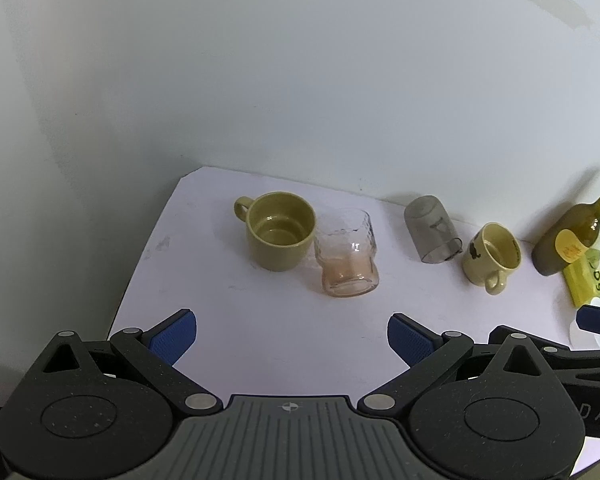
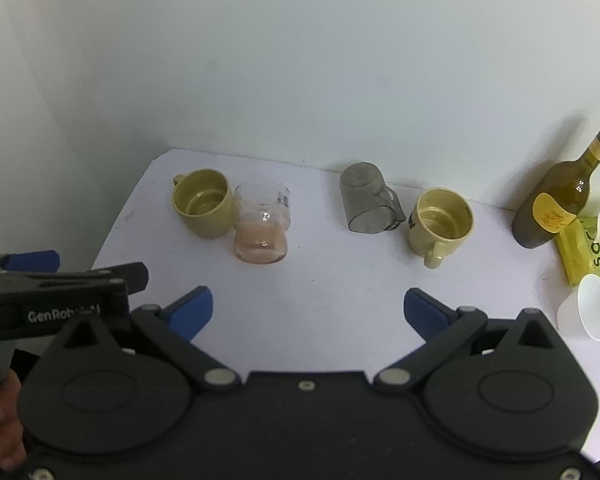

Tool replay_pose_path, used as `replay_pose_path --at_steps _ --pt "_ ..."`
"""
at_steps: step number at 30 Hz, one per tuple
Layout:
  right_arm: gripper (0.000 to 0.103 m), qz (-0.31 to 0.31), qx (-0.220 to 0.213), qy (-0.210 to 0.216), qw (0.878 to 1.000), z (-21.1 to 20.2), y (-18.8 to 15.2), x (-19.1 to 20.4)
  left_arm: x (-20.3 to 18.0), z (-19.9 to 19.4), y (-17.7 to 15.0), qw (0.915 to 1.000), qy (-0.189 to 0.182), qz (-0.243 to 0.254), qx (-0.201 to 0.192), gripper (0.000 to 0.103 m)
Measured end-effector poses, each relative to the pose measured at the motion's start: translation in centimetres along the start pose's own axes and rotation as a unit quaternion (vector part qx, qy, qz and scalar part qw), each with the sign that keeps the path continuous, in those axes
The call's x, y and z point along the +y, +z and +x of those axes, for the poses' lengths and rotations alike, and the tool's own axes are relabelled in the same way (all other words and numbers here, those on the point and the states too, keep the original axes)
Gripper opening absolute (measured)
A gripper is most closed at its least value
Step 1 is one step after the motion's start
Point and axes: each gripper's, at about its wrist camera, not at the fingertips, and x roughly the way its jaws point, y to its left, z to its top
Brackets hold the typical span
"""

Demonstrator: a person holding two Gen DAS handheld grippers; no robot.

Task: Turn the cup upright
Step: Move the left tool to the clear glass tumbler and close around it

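A smoky grey see-through cup (image 1: 432, 230) (image 2: 368, 204) stands upside down at the back of the white table (image 1: 260, 320) (image 2: 340, 280), its base up and its handle to the right. My left gripper (image 1: 292, 340) is open and empty, low over the table's front, well short of the cups. My right gripper (image 2: 308, 312) is open and empty, also near the front edge, with the grey cup ahead and slightly right. The left gripper's side (image 2: 40, 280) shows at the left of the right wrist view.
An upright olive mug (image 1: 280, 236) (image 2: 204, 202) touches a clear pinkish glass (image 1: 348, 254) (image 2: 262, 228) at back left. A cream mug (image 1: 490, 254) (image 2: 440, 226) stands right of the grey cup. Further right are a wine bottle (image 2: 556, 196), a yellow-green tissue pack (image 2: 588, 252) and a white paper cup (image 2: 588, 312).
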Motion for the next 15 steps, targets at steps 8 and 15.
replay_pose_path --at_steps 8,15 --pt "0.103 0.007 0.014 -0.006 1.000 0.2 -1.0 -1.1 -1.5 0.9 -1.0 0.9998 -0.006 0.010 0.018 0.103" --pt "0.103 0.020 0.030 -0.005 0.999 0.7 -2.0 -2.8 -3.3 2.2 -1.8 0.9991 -0.009 0.021 0.035 0.103"
